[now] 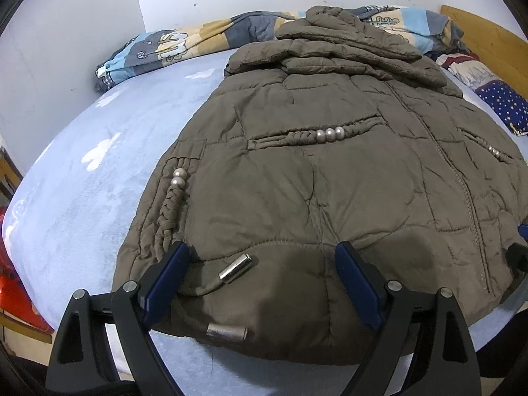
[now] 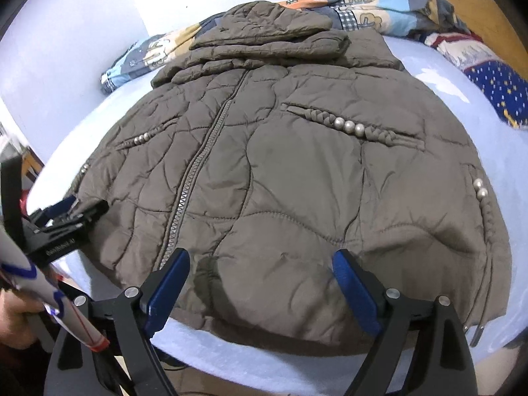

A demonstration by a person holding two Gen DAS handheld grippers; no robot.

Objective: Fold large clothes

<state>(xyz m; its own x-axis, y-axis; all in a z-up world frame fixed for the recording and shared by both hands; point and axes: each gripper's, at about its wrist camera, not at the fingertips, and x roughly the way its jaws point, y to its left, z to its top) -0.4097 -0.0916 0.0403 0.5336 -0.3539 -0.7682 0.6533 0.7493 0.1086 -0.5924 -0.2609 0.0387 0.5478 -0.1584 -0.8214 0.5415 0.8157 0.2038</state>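
Note:
An olive-brown quilted jacket (image 1: 313, 171) lies front up and zipped on the bed, with its hem toward me and its hood and sleeves bunched at the far end. My left gripper (image 1: 262, 257) stands wide open over the hem's left part. A metal drawstring toggle (image 1: 236, 268) lies between its blue fingers, and nothing is gripped. My right gripper (image 2: 260, 264) is open over the jacket (image 2: 297, 171) at the hem, just right of the zipper (image 2: 194, 178). In the right wrist view the left gripper (image 2: 66, 217) shows at the left edge.
The bed has a light blue sheet (image 1: 99, 165), bare to the left of the jacket. A patterned blanket (image 1: 165, 46) lies along the far wall. A star-print pillow (image 1: 495, 95) and a wooden headboard (image 1: 488, 39) are at the right. A person's hand (image 2: 13, 316) shows at the lower left.

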